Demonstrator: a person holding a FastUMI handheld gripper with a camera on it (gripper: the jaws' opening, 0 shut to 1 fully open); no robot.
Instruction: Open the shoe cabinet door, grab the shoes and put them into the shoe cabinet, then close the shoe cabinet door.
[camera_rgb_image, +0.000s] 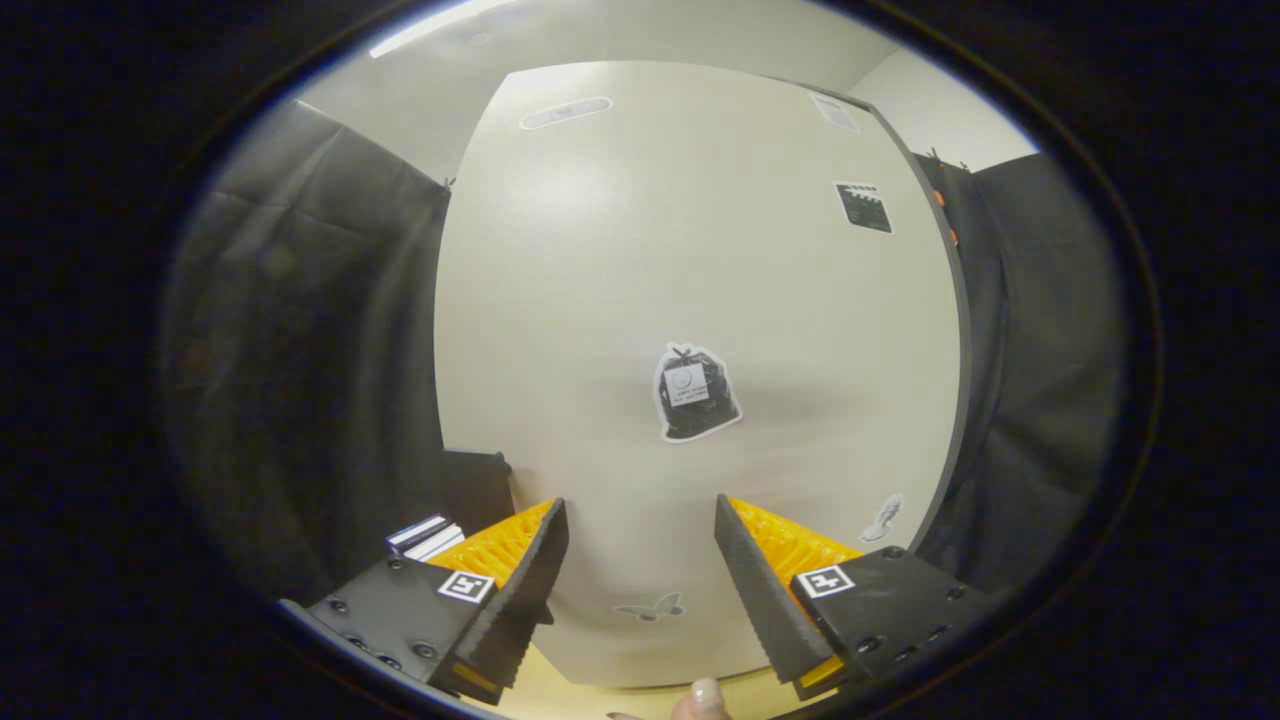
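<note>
The shoe cabinet door (620, 330) stands shut just ahead of the hand-held gripper (640, 520), a pale flat panel with a dark edge running down its right side. What the cabinet holds cannot be seen, since the door covers it. Several stickers sit on the door: a black bag sticker (695, 392) near the middle just beyond the fingers, a small clapperboard sticker (863, 207) up to the right, a butterfly sticker (650, 607) low between the fingers, and a feather sticker (884, 517) beside the right finger. The hand-held gripper's fingers are spread wide apart, with nothing between them and touching nothing. A fingertip (705, 697) shows below them, over a strip of light wooden floor (600, 697). Left of the door, near the left finger, lies a small stack of dark and white boxes (425, 536).
</note>
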